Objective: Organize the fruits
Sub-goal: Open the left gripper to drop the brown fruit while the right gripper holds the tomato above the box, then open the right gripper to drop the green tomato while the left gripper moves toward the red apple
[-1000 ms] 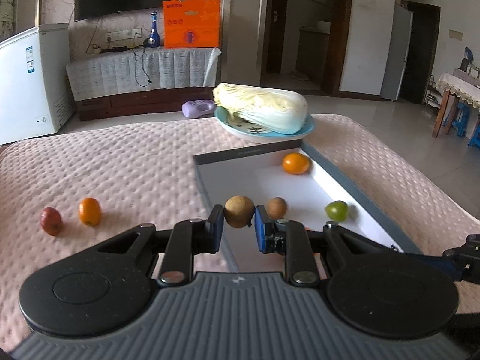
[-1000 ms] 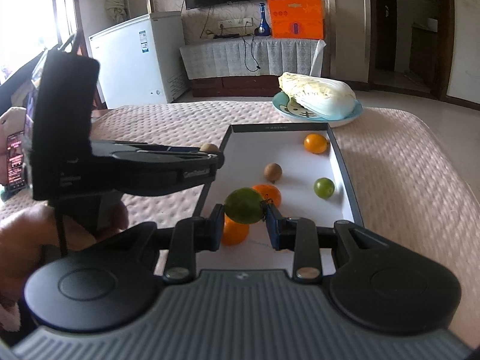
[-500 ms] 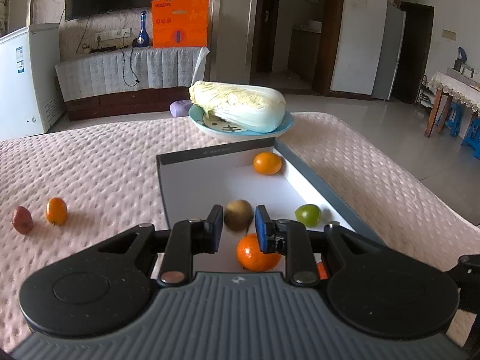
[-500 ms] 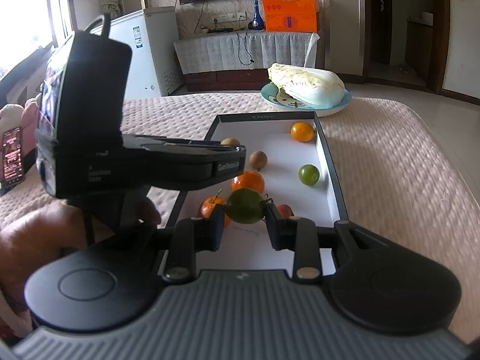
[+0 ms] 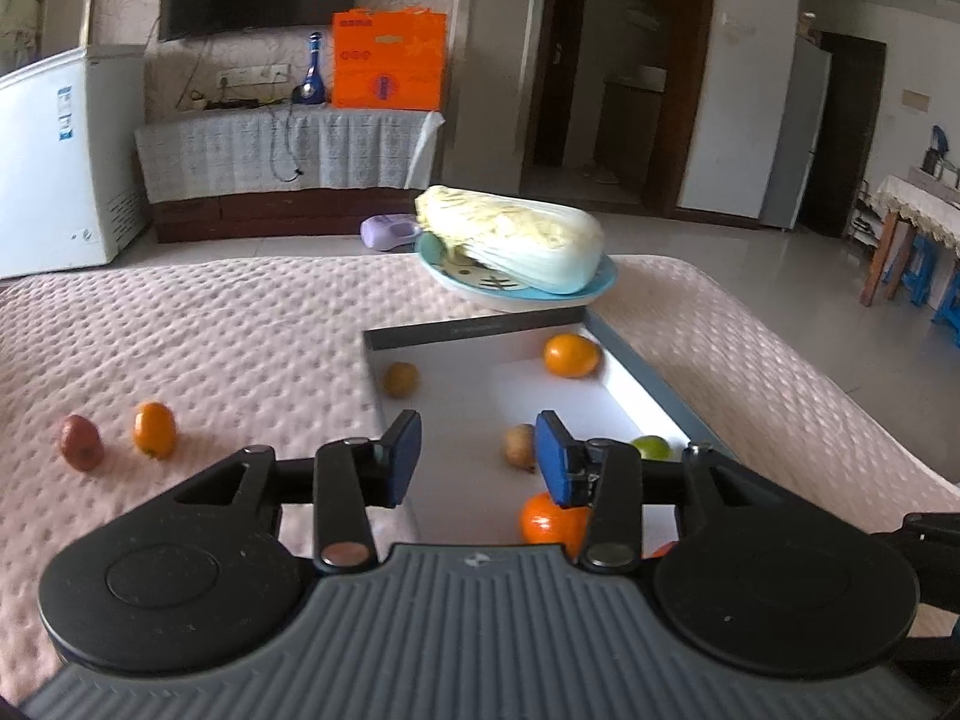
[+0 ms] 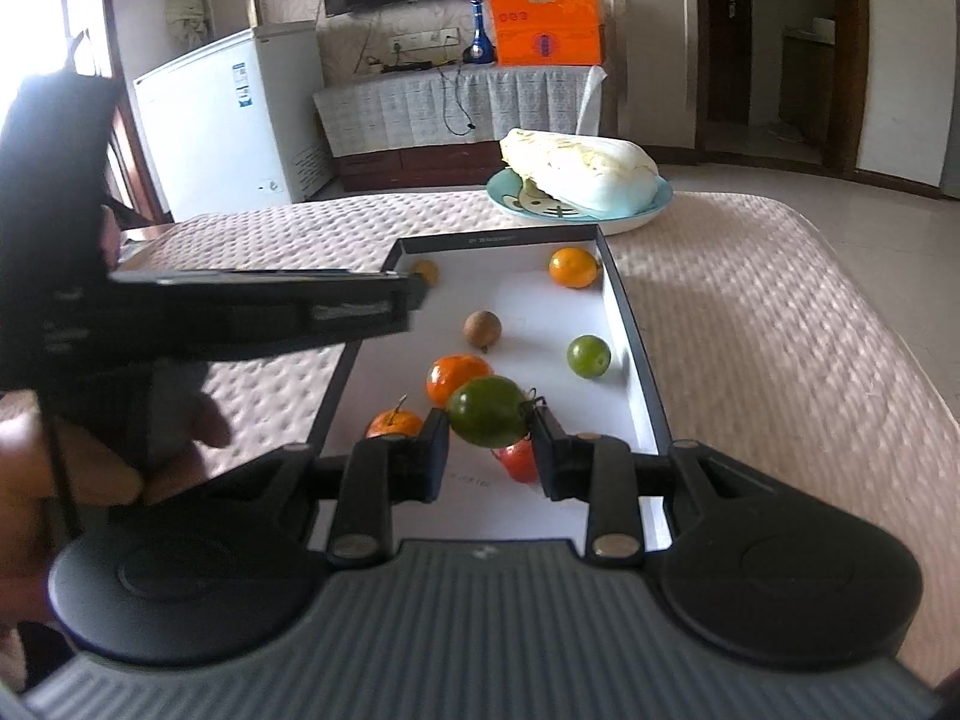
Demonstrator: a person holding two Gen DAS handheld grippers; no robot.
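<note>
My left gripper (image 5: pixel 477 449) hovers over the near left part of the white tray (image 5: pixel 474 327), its jaws opening with nothing between them. A small brown fruit (image 5: pixel 401 379) lies loose in the tray's far left corner. In the tray I also see another brown fruit (image 5: pixel 519 446), an orange (image 5: pixel 571 355), a lime (image 5: pixel 651 448) and a mandarin (image 5: pixel 549 525). On the bedspread to the left sit a red fruit (image 5: pixel 80 443) and a small orange (image 5: pixel 155 429). My right gripper (image 6: pixel 489 432) is shut on a green fruit (image 6: pixel 487 411) above the tray's near end (image 6: pixel 630 324).
A blue plate (image 5: pixel 603 285) with a cabbage (image 5: pixel 510 243) stands just beyond the tray. The pink bedspread (image 5: pixel 240 336) stretches left of the tray. In the right wrist view the left gripper's arm (image 6: pixel 270 312) and a hand (image 6: pixel 90 468) fill the left side.
The left gripper's jaws have parted and let go of the brown fruit, which now lies in the tray's far left corner. The right gripper still holds the green fruit.
</note>
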